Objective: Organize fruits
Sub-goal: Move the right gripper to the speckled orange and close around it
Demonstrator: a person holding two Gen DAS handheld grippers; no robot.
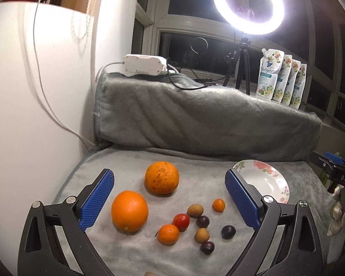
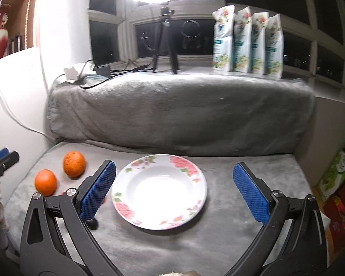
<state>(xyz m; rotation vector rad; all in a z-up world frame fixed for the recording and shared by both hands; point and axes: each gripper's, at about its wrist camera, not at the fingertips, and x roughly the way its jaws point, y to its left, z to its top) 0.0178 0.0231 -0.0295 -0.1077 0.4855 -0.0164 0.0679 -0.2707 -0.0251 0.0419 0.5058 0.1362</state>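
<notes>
In the left wrist view my left gripper point(image 1: 170, 197) is open and empty above a grey blanket. Between its blue pads lie two large oranges point(image 1: 129, 210) point(image 1: 161, 177), a small mandarin point(image 1: 168, 234), a red fruit point(image 1: 181, 221), a tiny orange fruit point(image 1: 218, 205), two tan lychees point(image 1: 195, 210) and dark plums point(image 1: 228, 231). A floral plate point(image 1: 280, 184) lies right of them, empty. In the right wrist view my right gripper point(image 2: 174, 192) is open and empty around the plate point(image 2: 196, 174). The oranges point(image 2: 46, 182) point(image 2: 74, 163) lie to its left.
A blanket-covered ledge point(image 2: 181, 112) rises behind the work area. On it stand a ring light tripod point(image 2: 164, 43), several refill pouches point(image 2: 247, 41) and a white power box point(image 1: 145, 65) with cables. A white wall point(image 1: 34, 92) is at left. Boxes point(image 2: 338, 184) sit at right.
</notes>
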